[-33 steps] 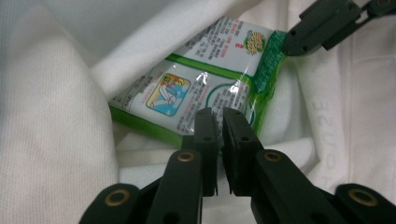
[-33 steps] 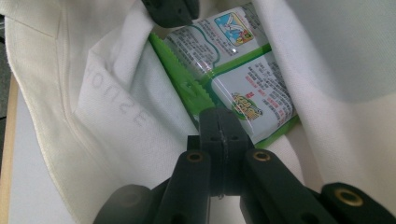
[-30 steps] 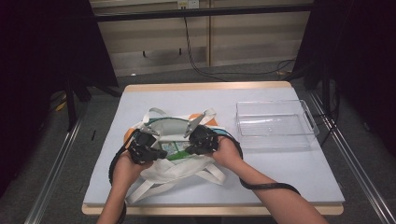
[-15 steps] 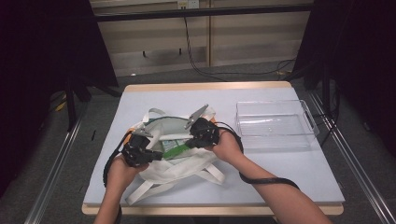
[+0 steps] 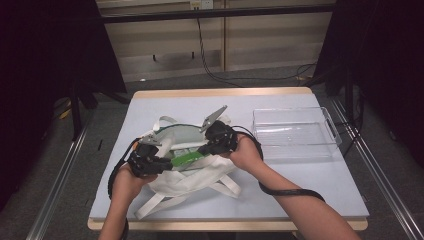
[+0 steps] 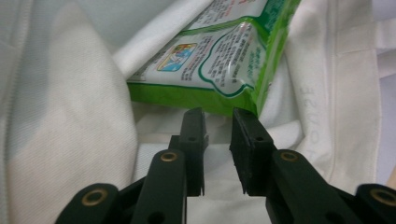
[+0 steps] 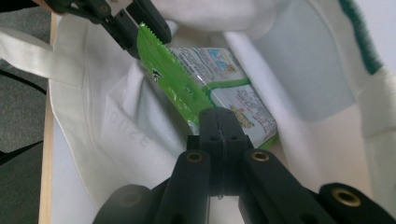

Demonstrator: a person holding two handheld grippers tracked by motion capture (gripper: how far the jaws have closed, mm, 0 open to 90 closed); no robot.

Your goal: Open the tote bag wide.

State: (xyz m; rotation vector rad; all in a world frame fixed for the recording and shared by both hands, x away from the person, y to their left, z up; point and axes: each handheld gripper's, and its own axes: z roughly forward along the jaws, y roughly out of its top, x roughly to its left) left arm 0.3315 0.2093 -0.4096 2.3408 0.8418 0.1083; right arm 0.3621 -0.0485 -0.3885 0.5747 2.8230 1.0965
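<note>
That green-and-white crinkly plastic snack packet [image 7: 219,88] looks light, floppy and slippery (probably) — right gripper [image 7: 220,122] fingers pinch its sealed edge; left gripper [image 6: 218,122] fingers just opening, nothing between them.

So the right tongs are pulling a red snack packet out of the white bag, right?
Not red. The packet is green and white, as the right gripper view shows. The right tongs do pinch its edge, and it does sit in the white bag.

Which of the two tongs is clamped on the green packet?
The right tongs, jaws shut on the green packet; the left tongs have just been opening, nothing between them.
</note>
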